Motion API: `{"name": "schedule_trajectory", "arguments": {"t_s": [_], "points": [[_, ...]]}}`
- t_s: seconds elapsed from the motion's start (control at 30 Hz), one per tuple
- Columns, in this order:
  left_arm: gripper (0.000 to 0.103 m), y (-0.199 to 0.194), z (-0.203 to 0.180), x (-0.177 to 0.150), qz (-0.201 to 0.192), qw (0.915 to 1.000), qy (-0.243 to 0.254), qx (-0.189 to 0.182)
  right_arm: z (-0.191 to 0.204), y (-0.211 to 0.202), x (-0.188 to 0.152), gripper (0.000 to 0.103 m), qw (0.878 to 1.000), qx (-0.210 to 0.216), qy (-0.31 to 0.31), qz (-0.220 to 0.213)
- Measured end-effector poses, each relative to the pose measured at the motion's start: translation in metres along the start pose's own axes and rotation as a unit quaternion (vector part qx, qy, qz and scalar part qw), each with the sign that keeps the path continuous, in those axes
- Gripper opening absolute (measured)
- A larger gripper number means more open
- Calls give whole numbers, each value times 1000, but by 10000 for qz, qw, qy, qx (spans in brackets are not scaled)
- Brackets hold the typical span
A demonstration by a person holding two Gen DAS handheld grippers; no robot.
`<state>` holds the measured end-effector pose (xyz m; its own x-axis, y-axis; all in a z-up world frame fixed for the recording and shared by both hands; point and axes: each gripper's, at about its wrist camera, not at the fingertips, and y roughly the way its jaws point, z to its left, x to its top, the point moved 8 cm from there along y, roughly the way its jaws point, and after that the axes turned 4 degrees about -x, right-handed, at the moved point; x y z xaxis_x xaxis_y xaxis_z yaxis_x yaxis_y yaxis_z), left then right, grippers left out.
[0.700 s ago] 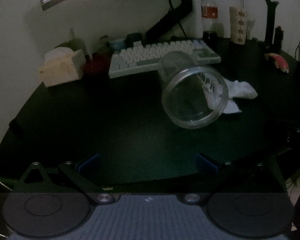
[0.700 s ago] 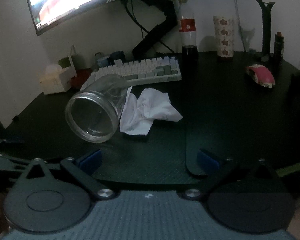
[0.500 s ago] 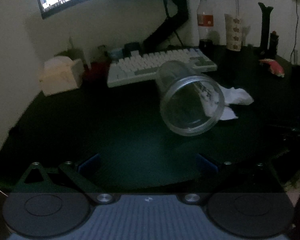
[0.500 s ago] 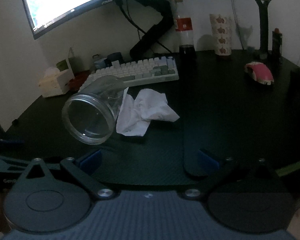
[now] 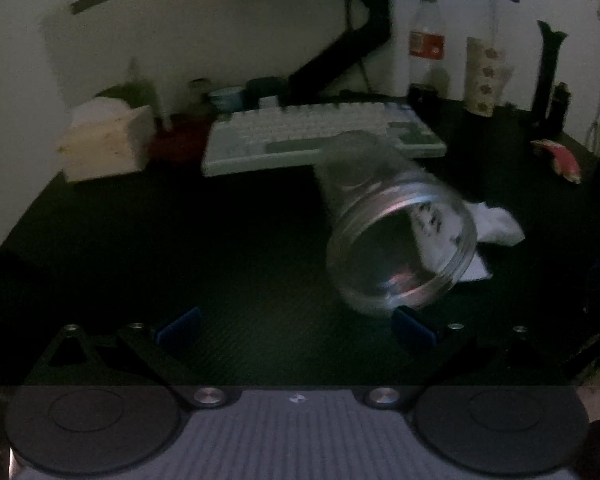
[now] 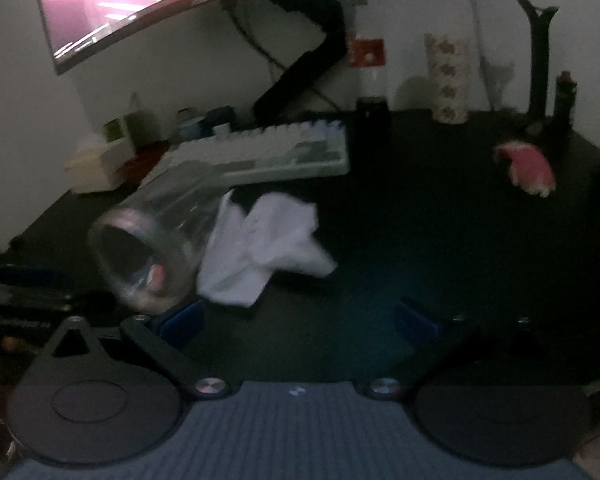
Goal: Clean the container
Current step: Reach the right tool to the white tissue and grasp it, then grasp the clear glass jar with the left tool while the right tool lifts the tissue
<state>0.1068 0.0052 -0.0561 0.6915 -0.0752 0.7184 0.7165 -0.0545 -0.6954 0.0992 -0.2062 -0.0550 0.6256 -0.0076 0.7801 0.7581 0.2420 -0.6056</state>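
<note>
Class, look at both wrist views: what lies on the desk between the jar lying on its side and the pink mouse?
In the right wrist view, the crumpled white tissue lies right beside the jar; from there to the pink mouse only bare dark desk shows.

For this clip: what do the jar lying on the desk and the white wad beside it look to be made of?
Jar: clear glass or hard plastic, glossy; the keyboard shows through its wall, and its rim catches highlights. White wad: matte, creased and crumpled, most likely tissue or thin cloth.

keyboard (image 5: 320, 136), soda bottle (image 5: 427, 40), tissue box (image 5: 104, 144)
</note>
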Motion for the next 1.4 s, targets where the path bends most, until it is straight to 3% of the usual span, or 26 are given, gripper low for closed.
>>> {"name": "schedule_trajectory", "arguments": {"t_s": [0.2,0.47,0.6,0.77,0.83,1.07,1.23,1.3,1.4], "points": [[103,20,-6,17,-62,9990,-172,-410,-23,23,26,103,9992,-229,273,167],[103,48,14,14,288,9969,-496,-540,-25,35,80,103,9957,-606,658,-256],[103,57,20,9,171,9979,-485,-385,-7,45,90,103,9948,-506,807,-372],[103,56,21,7,52,9979,-463,-457,18,73,69,103,9969,-119,782,19],[103,55,25,7,40,9981,-465,-410,24,81,63,103,9968,-146,787,82],[103,46,56,13,-97,9977,-673,-51,33,93,50,100,9986,-122,516,5],[103,50,69,13,-103,9964,-842,-17,40,101,41,77,9995,-131,265,51],[103,53,73,12,-118,9948,-1012,-32,41,107,37,59,9995,-234,161,98],[103,57,74,13,-230,9927,-1175,-129,42,112,31,52,9993,-354,-17,99]]}}
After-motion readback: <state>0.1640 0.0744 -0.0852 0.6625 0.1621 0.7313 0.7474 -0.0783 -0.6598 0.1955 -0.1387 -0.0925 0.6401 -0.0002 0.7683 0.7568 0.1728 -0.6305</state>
